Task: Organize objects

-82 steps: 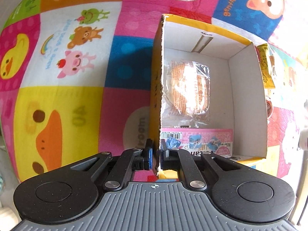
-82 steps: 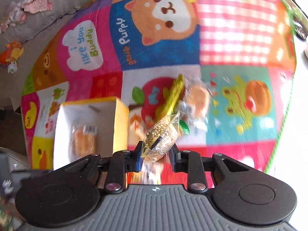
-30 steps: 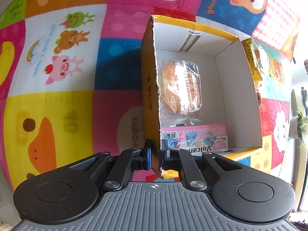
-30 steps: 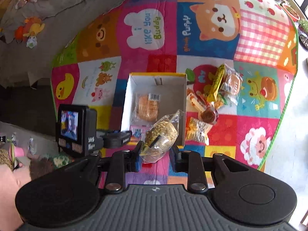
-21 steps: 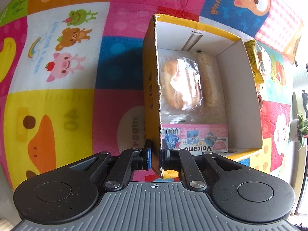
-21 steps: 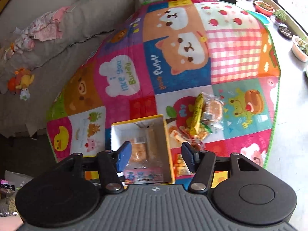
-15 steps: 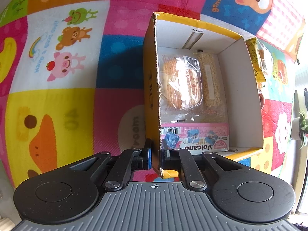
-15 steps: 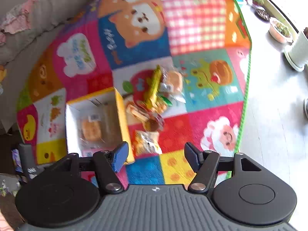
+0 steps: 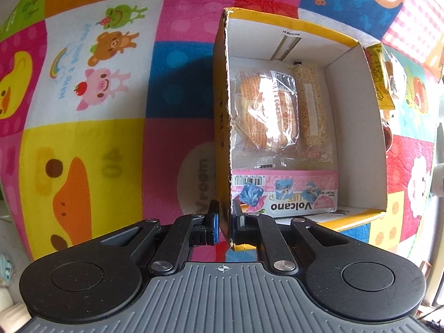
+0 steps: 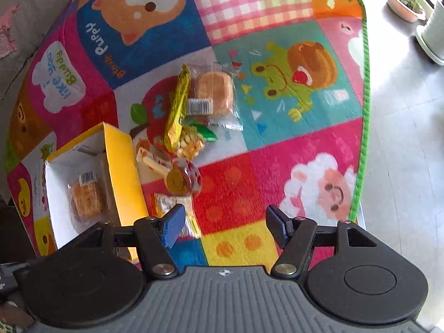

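Note:
A yellow cardboard box (image 9: 222, 127) with a white inside stands open on the play mat. My left gripper (image 9: 225, 222) is shut on the box's near left wall. Inside lie a wrapped round cake (image 9: 263, 113), a clear bag of grain (image 9: 310, 108) and a pink Volcano box (image 9: 288, 191). My right gripper (image 10: 224, 224) is open and empty, high above the mat to the right of the box (image 10: 122, 166). Loose snacks lie beside the box: a yellow bar (image 10: 177, 108), a wrapped cake (image 10: 215, 90), a round coin sweet (image 10: 177, 180) and a small packet (image 10: 169, 202).
The colourful cartoon play mat (image 10: 277, 172) covers the floor, with a green edge (image 10: 365, 111) at the right. Grey floor tiles (image 10: 402, 138) and white plant pots (image 10: 433, 30) lie beyond it. A grey sofa (image 10: 25, 8) is at the far left.
My right gripper opened and let the grain bag go; the bag now lies in the box beside the cake. The right gripper then swung right, over the loose snacks. The left gripper kept hold.

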Motion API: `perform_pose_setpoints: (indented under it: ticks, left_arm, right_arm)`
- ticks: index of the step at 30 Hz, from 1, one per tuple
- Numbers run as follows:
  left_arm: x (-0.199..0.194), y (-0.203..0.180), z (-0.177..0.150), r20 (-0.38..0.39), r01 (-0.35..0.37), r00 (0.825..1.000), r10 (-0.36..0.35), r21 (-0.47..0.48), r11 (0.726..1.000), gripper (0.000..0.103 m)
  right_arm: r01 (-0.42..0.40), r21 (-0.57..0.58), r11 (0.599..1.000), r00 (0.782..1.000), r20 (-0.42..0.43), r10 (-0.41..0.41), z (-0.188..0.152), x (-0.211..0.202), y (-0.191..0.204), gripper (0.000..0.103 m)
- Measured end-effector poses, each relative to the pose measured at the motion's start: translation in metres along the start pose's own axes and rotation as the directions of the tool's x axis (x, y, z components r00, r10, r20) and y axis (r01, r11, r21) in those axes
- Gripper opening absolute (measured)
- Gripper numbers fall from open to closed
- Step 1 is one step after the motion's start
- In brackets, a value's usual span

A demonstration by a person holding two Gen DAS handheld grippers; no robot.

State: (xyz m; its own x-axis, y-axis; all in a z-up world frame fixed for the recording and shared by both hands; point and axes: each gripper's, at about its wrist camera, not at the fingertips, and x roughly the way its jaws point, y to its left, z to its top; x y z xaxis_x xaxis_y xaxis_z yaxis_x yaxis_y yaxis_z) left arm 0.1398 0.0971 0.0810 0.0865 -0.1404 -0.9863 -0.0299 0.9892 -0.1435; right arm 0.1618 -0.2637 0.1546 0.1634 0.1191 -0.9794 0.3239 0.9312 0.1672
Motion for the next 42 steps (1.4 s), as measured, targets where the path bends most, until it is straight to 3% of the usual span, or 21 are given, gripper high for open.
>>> perform_pose_setpoints:
  ticks: [4,10,17,20,25,30,33,37,42]
  left_arm:
    - [0.000,-0.002,0.001,-0.011,-0.021,1.000,0.021,-0.041,0.999,0.010]
    - [0.001,-0.005,-0.001,-0.012,-0.045,0.999,0.044,-0.099,0.994,0.010]
    - [0.004,-0.007,0.001,-0.020,-0.061,0.998,0.059,-0.112,0.992,0.010]
    - [0.005,-0.008,0.001,-0.022,-0.064,0.998,0.062,-0.099,0.993,0.010]
    - [0.007,-0.011,0.004,-0.017,-0.065,0.998,0.064,-0.068,0.996,0.010]
    - [0.006,-0.010,0.006,0.007,-0.047,0.999,0.047,-0.024,0.999,0.010]
    - [-0.001,-0.006,0.005,0.035,-0.046,0.998,0.047,-0.020,0.999,0.010]
    - [-0.019,-0.006,-0.004,0.073,0.012,0.997,-0.012,0.005,1.000,0.011]
    - [-0.032,-0.006,-0.026,0.113,0.013,0.993,-0.022,0.085,0.996,0.011]
  right_arm:
    - [-0.021,0.009,1.000,1.000,0.020,0.021,0.051,0.035,-0.004,0.066]
    - [-0.017,0.018,1.000,1.000,-0.024,0.017,0.104,0.093,-0.001,0.066]
    - [0.033,-0.053,0.998,0.997,-0.068,-0.037,0.117,0.131,0.024,0.066]
    - [0.020,-0.069,0.997,0.998,-0.065,-0.025,0.113,0.124,0.029,0.051]
    - [0.026,-0.095,0.995,0.998,-0.046,-0.030,0.084,0.092,0.020,0.048]
    - [-0.015,-0.112,0.994,0.996,-0.089,0.005,0.017,0.048,0.004,0.048]
    - [-0.027,-0.086,0.996,0.994,-0.112,0.017,-0.029,0.024,-0.003,0.048]
    - [-0.033,-0.045,0.998,0.992,-0.121,0.027,-0.080,0.004,-0.001,0.048]
    - [-0.058,0.014,0.998,0.989,-0.137,0.059,-0.115,-0.009,0.011,0.048]
